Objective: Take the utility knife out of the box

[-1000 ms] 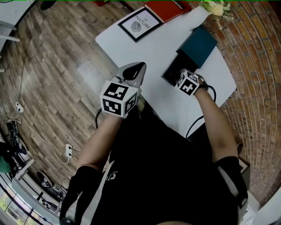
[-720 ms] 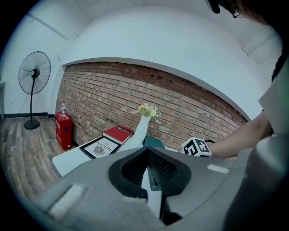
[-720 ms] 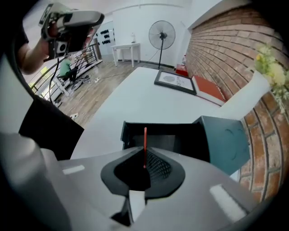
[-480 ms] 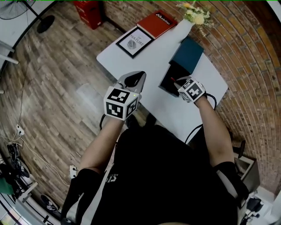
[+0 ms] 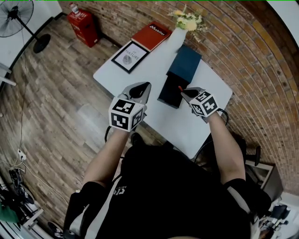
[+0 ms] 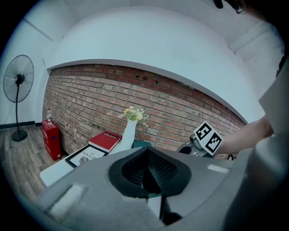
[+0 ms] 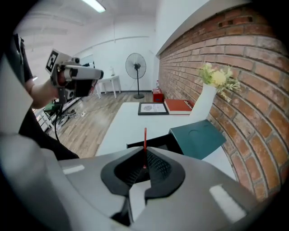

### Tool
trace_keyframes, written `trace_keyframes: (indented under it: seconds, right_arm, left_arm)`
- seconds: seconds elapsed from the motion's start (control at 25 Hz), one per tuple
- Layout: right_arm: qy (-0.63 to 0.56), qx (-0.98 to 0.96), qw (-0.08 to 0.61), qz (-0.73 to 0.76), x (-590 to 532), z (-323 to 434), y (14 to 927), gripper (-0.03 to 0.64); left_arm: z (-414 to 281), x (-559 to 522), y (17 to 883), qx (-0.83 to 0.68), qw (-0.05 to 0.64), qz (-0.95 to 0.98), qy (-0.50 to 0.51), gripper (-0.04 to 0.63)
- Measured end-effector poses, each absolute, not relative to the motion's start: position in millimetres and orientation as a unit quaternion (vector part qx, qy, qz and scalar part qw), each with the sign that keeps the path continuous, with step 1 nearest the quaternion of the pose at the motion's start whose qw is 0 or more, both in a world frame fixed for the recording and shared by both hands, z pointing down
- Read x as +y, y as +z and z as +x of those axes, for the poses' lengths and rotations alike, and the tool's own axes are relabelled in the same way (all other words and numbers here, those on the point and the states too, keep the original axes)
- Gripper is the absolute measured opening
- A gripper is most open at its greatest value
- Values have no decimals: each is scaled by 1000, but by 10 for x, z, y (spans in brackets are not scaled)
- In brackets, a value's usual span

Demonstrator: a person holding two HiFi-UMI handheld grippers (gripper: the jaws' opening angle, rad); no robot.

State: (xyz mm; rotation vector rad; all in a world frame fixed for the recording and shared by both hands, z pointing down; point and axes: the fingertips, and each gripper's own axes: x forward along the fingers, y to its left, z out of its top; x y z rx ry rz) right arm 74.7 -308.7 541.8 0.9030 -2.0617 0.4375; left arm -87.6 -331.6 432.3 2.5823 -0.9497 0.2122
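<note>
The utility knife (image 7: pixel 145 139) shows as a thin red strip standing up between the jaws of my right gripper (image 7: pixel 144 165), which is shut on it. In the head view the knife's red tip (image 5: pixel 180 88) pokes from my right gripper (image 5: pixel 183 92), held in the air above the near right edge of the open dark box (image 5: pixel 170 94). The box (image 7: pixel 152 141) lies below the jaws, and its teal lid (image 5: pixel 185 63) rests against its far end. My left gripper (image 5: pixel 142 87) hangs left of the box, shut with nothing in it; its pads (image 6: pixel 156 168) meet.
The white table (image 5: pixel 145 74) carries a framed print (image 5: pixel 127 57), a red book (image 5: pixel 151 35) and a white vase of flowers (image 5: pixel 177 37) by the brick wall. A red extinguisher (image 5: pixel 83 25) and a fan (image 5: pixel 17 14) stand on the wood floor.
My right gripper has risen out of the box with the red knife in its jaws and rolled. The left gripper has lifted a little beside the table.
</note>
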Motion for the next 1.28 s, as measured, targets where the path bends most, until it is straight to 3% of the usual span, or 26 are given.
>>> trace_keyframes:
  seconds: [0.6, 1.28]
  right_arm:
    - [162, -872, 209, 411, -2691, 1735, 4497, 11]
    - [39, -877, 30, 479, -2511, 2385, 2999, 11]
  left_arm:
    - [184, -3198, 3965, -354, 163, 917, 89, 6]
    - [441, -3321, 3163, -342, 87, 934, 61, 6]
